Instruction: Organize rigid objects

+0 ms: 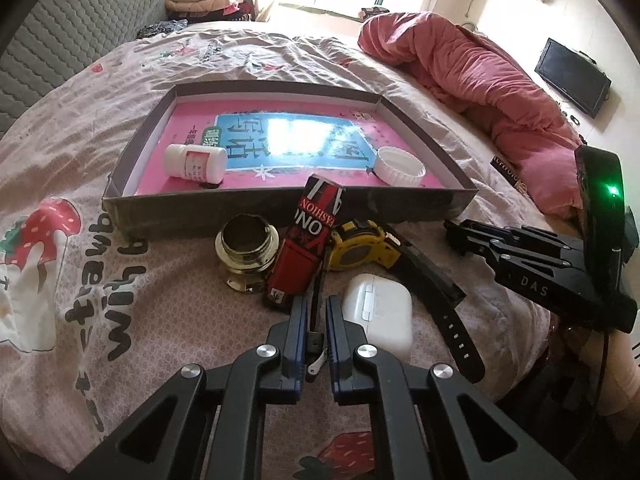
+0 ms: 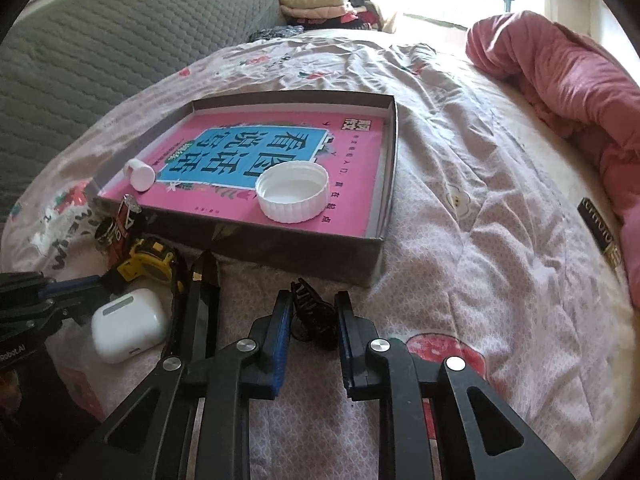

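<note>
A grey shallow box (image 1: pixel 280 210) (image 2: pixel 280 244) with a pink book inside lies on the bed. In it are a white bottle (image 1: pixel 196 163) (image 2: pixel 140 175) on its side and a white lid (image 1: pixel 400 165) (image 2: pixel 292 191). In front lie a brass ring (image 1: pixel 246 252), a red carton (image 1: pixel 308 236), a yellow tape measure (image 1: pixel 362 250) (image 2: pixel 150 264), a white earbud case (image 1: pixel 380 320) (image 2: pixel 126 326) and a black watch (image 1: pixel 440 292) (image 2: pixel 200 312). My left gripper (image 1: pixel 316 308) is nearly shut around a thin dark object. My right gripper (image 2: pixel 312 308) is open around a black hair clip (image 2: pixel 310 312).
A pink quilt (image 1: pixel 480 72) (image 2: pixel 560 80) is heaped at the right. A grey headboard (image 1: pixel 80 20) stands at the left. A dark flat packet (image 2: pixel 600 228) lies by the quilt. The right gripper's body (image 1: pixel 540 268) shows in the left wrist view.
</note>
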